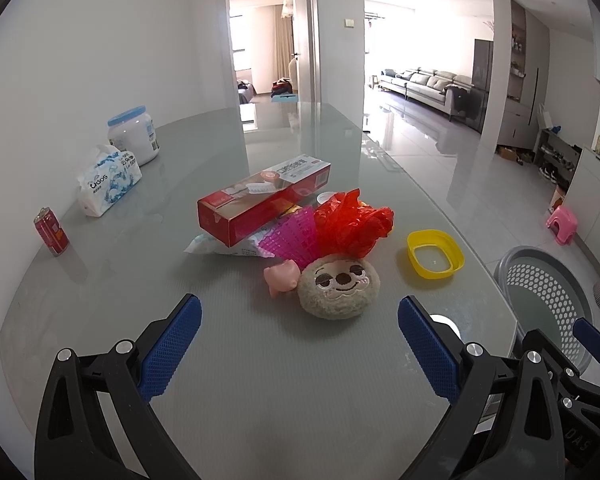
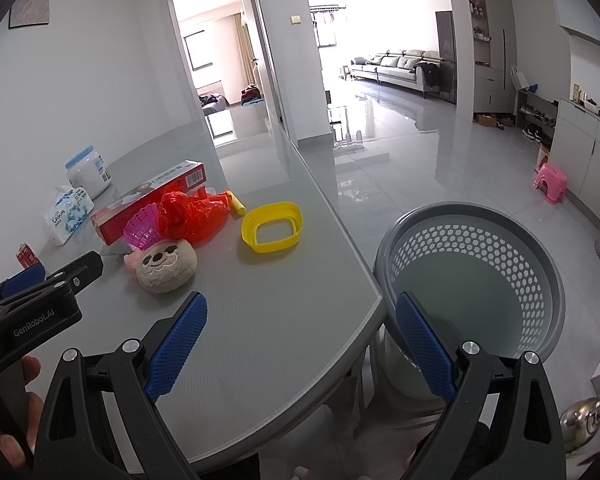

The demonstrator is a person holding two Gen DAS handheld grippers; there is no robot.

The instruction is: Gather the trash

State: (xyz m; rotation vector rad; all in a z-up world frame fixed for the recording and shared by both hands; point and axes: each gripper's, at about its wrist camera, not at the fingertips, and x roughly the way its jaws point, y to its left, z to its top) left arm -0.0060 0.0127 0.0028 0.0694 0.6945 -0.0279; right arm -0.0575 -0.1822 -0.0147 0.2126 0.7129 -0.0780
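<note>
The grey tabletop point(image 1: 260, 380) carries everything, and the perforated basket point(image 2: 500, 248) stands on the floor just off its right edge, seemingly empty, so collecting looks barely begun.

The trash sits in one heap near the tabletop's middle. The red box point(image 1: 260, 200) lies across a white wrapper point(image 1: 212, 246). Beside it are the crumpled red bag point(image 1: 352, 220) and a pink mesh piece point(image 1: 292, 236). A yellow ring point(image 1: 434, 254) lies apart, nearer the basket. A plush point(image 1: 338, 284) and a small pink toy point(image 1: 281, 276) touch the heap's near side.

Along the far left stand a jar point(image 1: 134, 134), a tissue pack point(image 1: 108, 180) and a can point(image 1: 51, 230), well apart from the heap.

The left gripper point(image 1: 300, 348) hovers low over the tabletop, aimed at the plush, fingers spread wide and holding nothing. The right gripper point(image 2: 300, 340) hangs over the tabletop's edge between heap and basket, also released and empty.

The main risk, as I judge it, is sorting: the plush lies first in the left gripper's line and could be binned by mistake. Pulling the wrapper would likely tip the box resting on it. The bag is slack and may slip from a shallow pinch or drag the mesh along. A drop from the tabletop's edge could miss the basket.
</note>
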